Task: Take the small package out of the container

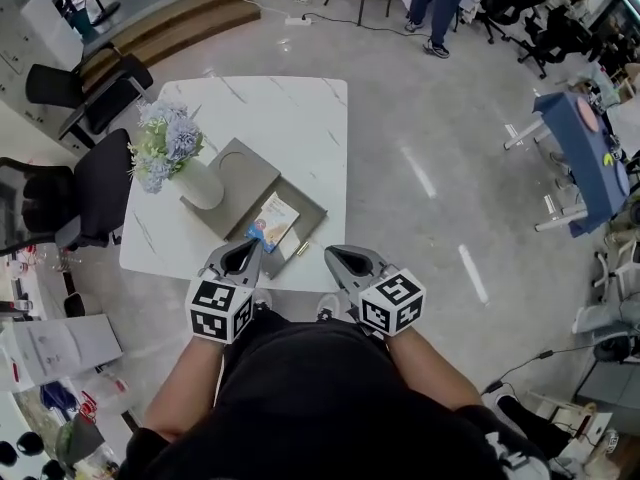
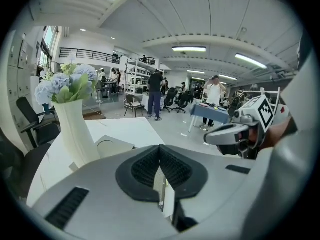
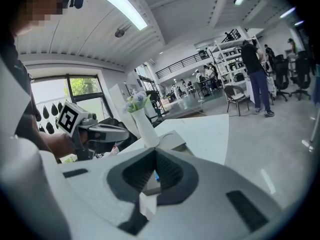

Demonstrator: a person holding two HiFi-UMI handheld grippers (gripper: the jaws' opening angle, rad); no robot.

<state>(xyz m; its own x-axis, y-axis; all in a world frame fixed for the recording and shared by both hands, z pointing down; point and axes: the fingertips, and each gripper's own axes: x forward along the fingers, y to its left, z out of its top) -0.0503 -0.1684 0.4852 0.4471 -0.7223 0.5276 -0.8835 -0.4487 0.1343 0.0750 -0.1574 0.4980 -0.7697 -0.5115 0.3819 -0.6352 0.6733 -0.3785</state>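
The small package (image 1: 272, 222) lies flat in the shallow grey container (image 1: 306, 211) at the centre of the head view, on the white bench (image 1: 290, 118). A flower vase (image 1: 200, 182) stands to its left. Just below it, the left tongs (image 1: 243, 254) and the right tongs (image 1: 341, 259) are both closed and empty.
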